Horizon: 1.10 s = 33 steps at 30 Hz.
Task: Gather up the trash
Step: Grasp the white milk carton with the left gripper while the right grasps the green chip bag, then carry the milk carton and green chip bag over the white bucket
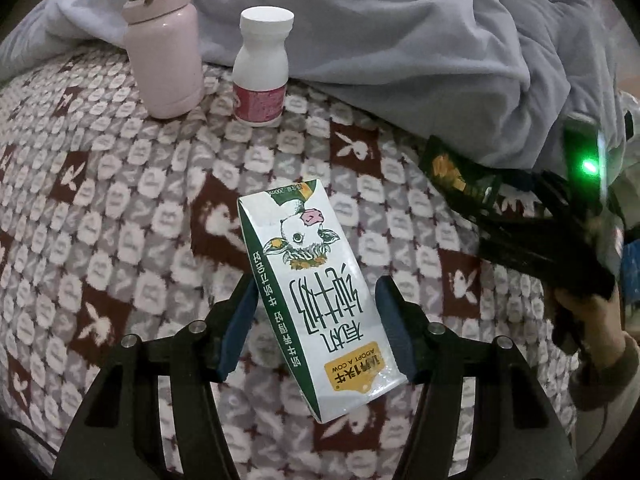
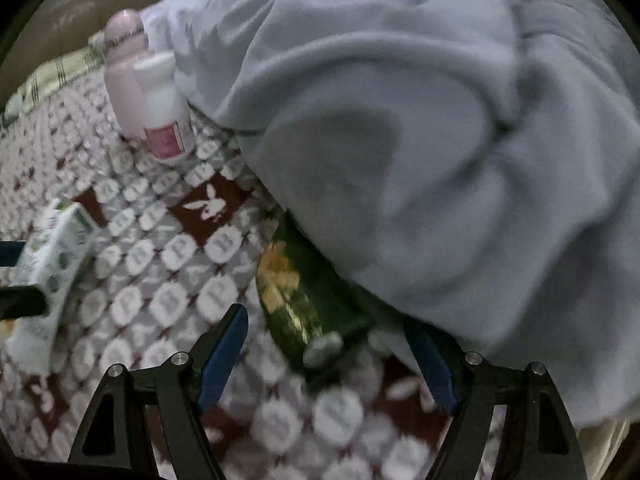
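A white and green milk carton [image 1: 316, 292] with a cow picture lies tilted between the blue pads of my left gripper [image 1: 316, 296]; the jaws are shut on it. The carton also shows at the left edge of the right wrist view [image 2: 52, 256]. A dark green snack wrapper [image 2: 296, 292] lies on the patterned bedspread, partly under the grey blanket [image 2: 420, 140]. My right gripper [image 2: 328, 328] is open, its pads on either side of the wrapper's near end. The wrapper also shows in the left wrist view [image 1: 452, 172], with the right gripper's body behind it.
A pink thermos [image 1: 160, 44] and a white bottle with a pink label [image 1: 262, 68] stand upright at the back of the bedspread [image 1: 120, 200]. The rumpled grey blanket [image 1: 400, 40] covers the back and right side.
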{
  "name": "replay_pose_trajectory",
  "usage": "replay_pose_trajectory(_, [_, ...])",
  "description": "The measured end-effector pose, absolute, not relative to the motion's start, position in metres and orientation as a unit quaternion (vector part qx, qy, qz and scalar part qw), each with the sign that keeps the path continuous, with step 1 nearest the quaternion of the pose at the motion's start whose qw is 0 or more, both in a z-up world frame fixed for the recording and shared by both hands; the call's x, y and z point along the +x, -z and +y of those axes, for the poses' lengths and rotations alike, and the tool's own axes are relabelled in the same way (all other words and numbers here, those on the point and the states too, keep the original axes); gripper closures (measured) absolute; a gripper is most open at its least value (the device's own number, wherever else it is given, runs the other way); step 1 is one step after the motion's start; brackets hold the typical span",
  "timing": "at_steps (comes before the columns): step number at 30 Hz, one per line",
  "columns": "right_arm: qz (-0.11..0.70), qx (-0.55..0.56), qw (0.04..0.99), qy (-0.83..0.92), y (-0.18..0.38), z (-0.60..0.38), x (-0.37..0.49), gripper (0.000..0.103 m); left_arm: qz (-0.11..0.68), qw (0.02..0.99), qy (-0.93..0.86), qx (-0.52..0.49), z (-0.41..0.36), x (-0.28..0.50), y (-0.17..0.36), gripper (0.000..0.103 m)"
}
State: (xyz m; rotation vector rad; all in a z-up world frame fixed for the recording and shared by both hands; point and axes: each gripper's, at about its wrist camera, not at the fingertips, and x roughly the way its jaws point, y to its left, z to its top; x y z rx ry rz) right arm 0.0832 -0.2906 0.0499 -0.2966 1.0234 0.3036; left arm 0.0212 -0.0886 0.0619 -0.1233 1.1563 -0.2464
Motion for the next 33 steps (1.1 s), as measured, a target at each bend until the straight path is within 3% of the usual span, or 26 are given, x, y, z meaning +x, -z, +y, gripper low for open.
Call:
replay_pose_trajectory(1, [0.49, -0.143, 0.848, -0.145, -0.045, -0.288, 0.088, 0.03, 0.544, 0.829, 0.116, -0.057, -0.089, 0.02, -0.062, 0.044])
replay_pose_trajectory(2, [0.49, -0.141, 0.848, -0.144, -0.042, -0.287, 0.088, 0.062, 0.543, 0.83, 0.117, -0.058, -0.089, 0.019, -0.062, 0.044])
replay_pose_trajectory(5, [0.498, -0.098, 0.849, -0.146, -0.042, -0.294, 0.082, 0.074, 0.546, 0.826, 0.121, -0.07, -0.09, 0.018, -0.06, 0.044])
replay_pose_trajectory(22, [0.492, 0.068, 0.859, -0.128, -0.09, -0.34, -0.087, 0.075, 0.513, 0.843, 0.161, -0.023, -0.165, -0.066, -0.083, 0.044])
replay_pose_trajectory(33, [0.472, 0.119, 0.87, -0.086, -0.111, -0.384, -0.149, 0.075, 0.496, 0.847, 0.191, 0.006, -0.215, -0.11, -0.097, 0.044])
